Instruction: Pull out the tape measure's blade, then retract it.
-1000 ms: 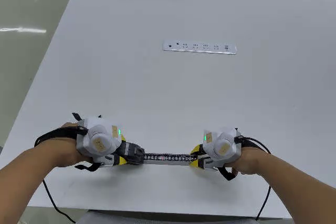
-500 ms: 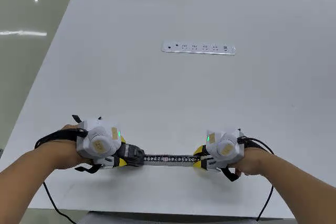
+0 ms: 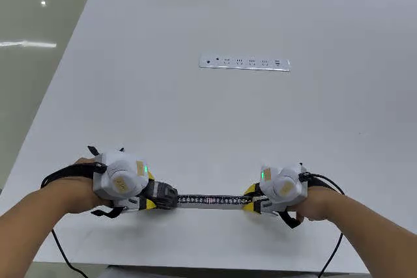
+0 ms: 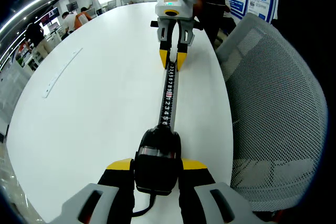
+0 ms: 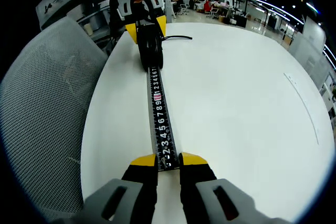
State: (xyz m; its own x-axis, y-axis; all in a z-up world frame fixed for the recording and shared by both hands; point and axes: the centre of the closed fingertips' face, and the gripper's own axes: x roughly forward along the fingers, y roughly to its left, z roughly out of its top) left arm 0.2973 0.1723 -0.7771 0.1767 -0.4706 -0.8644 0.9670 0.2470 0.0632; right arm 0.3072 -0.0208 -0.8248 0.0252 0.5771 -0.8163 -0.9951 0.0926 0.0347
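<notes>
A black tape measure case point(image 3: 163, 194) point(image 4: 158, 156) lies near the white table's front edge, and my left gripper point(image 3: 151, 194) point(image 4: 156, 169) is shut on it. Its numbered blade point(image 3: 212, 199) point(image 4: 168, 93) point(image 5: 159, 121) stretches flat over the table to the right. My right gripper point(image 3: 249, 198) point(image 5: 167, 162) is shut on the blade's end hook. In the left gripper view the right gripper point(image 4: 172, 60) faces me at the blade's far end. In the right gripper view the left gripper point(image 5: 146, 30) holds the case point(image 5: 150, 43) at the far end.
A white power strip point(image 3: 244, 63) lies flat at the table's middle back. The white table point(image 3: 215, 122) ends just in front of the grippers. A grey mesh chair point(image 4: 273, 108) point(image 5: 50, 103) stands at that front edge. A black cable point(image 5: 176, 37) trails from the left gripper.
The right gripper has moved further right with the blade's end, so more blade shows between the grippers. The left gripper holds the case at about the same spot.
</notes>
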